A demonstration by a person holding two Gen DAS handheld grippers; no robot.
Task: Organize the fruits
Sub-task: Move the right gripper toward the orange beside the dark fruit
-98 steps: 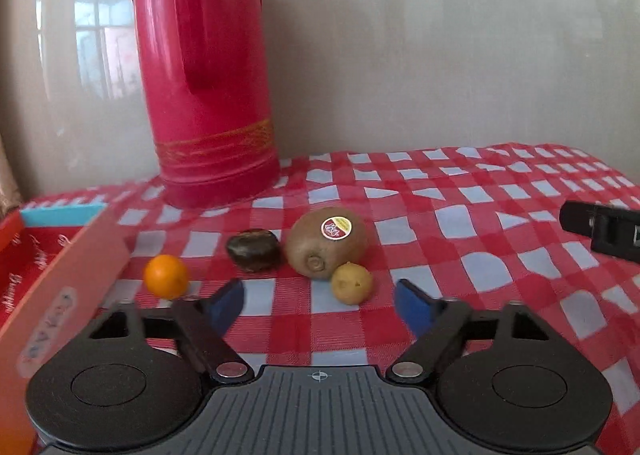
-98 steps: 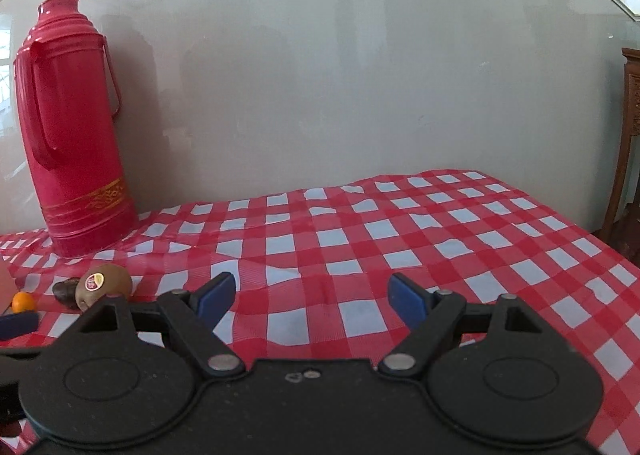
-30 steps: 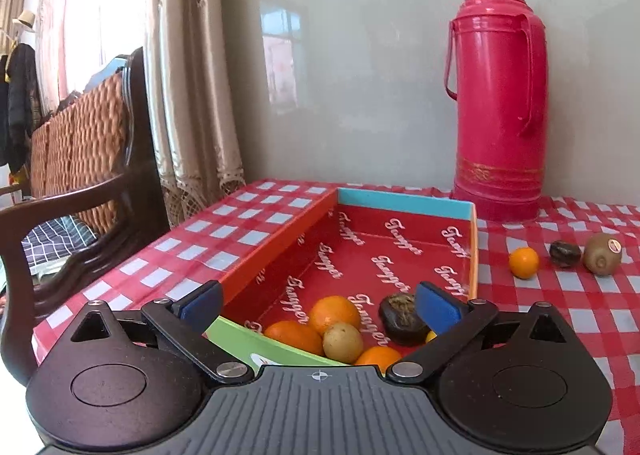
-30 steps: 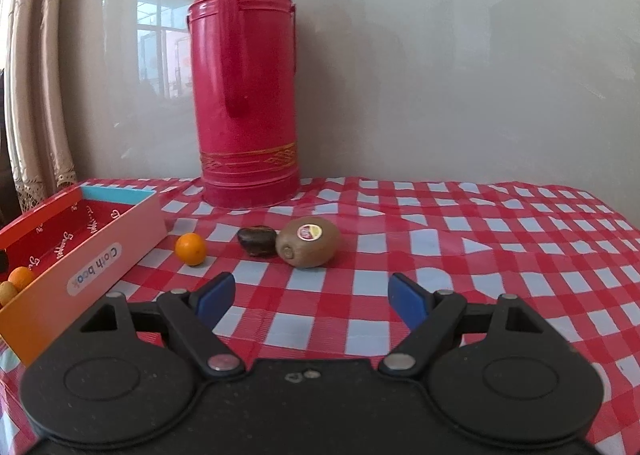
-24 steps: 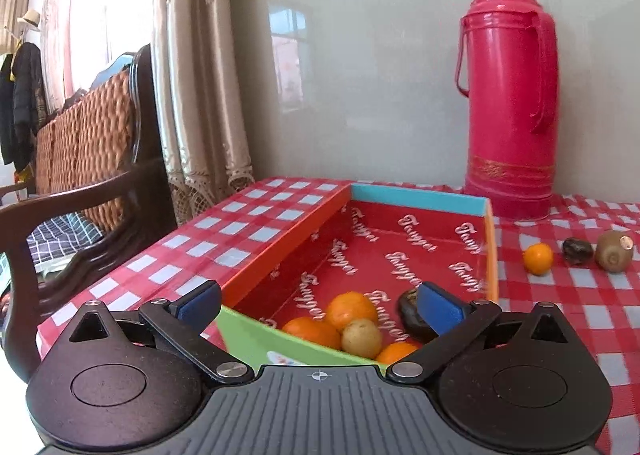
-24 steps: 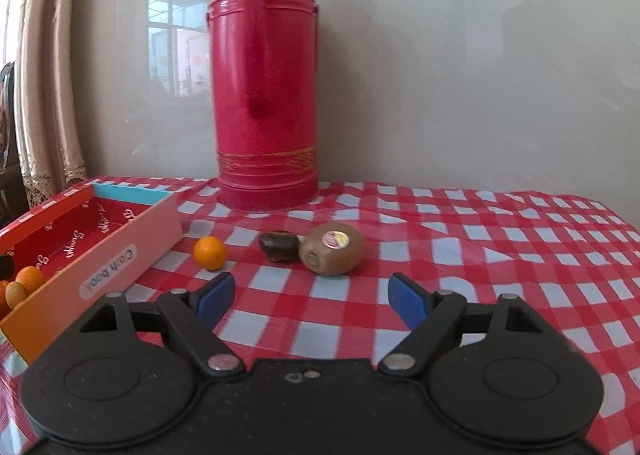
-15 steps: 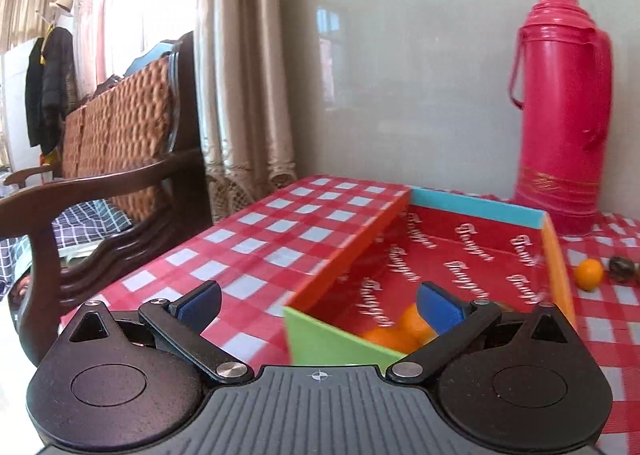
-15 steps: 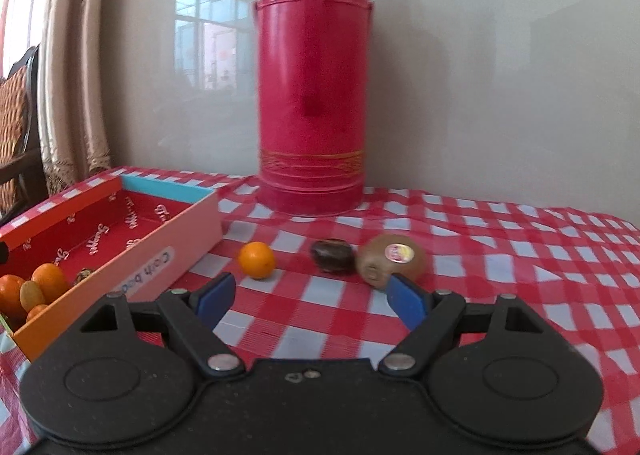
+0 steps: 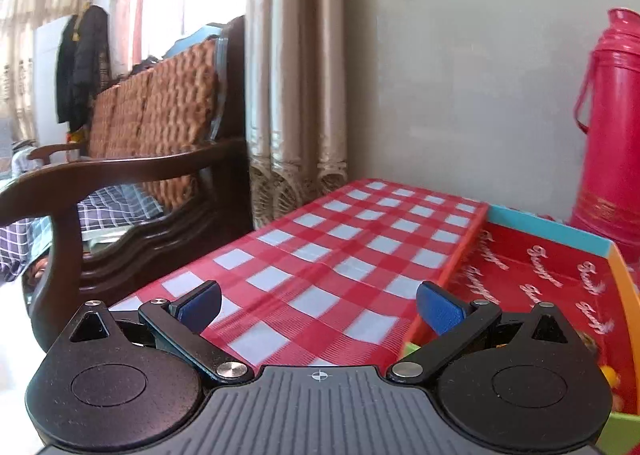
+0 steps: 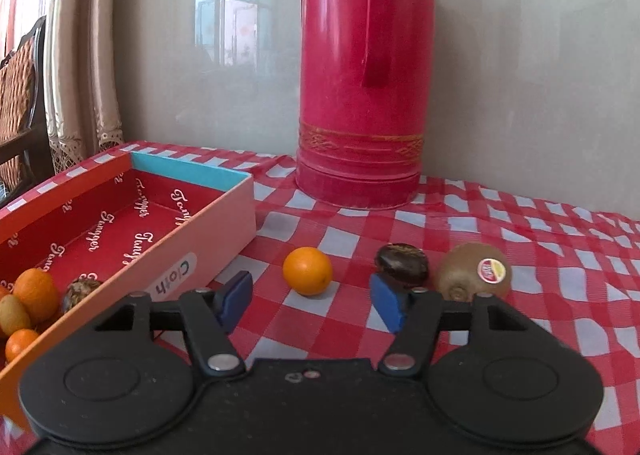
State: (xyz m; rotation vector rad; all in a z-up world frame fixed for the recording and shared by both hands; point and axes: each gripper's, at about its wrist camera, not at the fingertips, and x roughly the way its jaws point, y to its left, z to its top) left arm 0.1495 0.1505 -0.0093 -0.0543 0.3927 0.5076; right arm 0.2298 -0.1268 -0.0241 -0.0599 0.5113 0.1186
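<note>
In the right wrist view a small orange (image 10: pixel 307 270), a dark brown fruit (image 10: pixel 402 264) and a kiwi with a sticker (image 10: pixel 474 272) lie in a row on the checked tablecloth. My right gripper (image 10: pixel 312 305) is open and empty just in front of the orange. An open red box (image 10: pixel 216 225) at the left holds several small oranges and other fruits (image 10: pixel 34 297) at its near end. My left gripper (image 9: pixel 318 307) is open and empty over the cloth left of the box (image 9: pixel 540 275).
A tall red thermos (image 10: pixel 362 71) stands behind the fruits, close to the wall. A wooden chair with a woven back (image 9: pixel 132 175) and curtains (image 9: pixel 294 75) are past the table's left edge (image 9: pixel 240 243).
My left gripper has swung left, away from the box, leaving it at the right of its view. My right gripper has moved forward and left, close to the orange.
</note>
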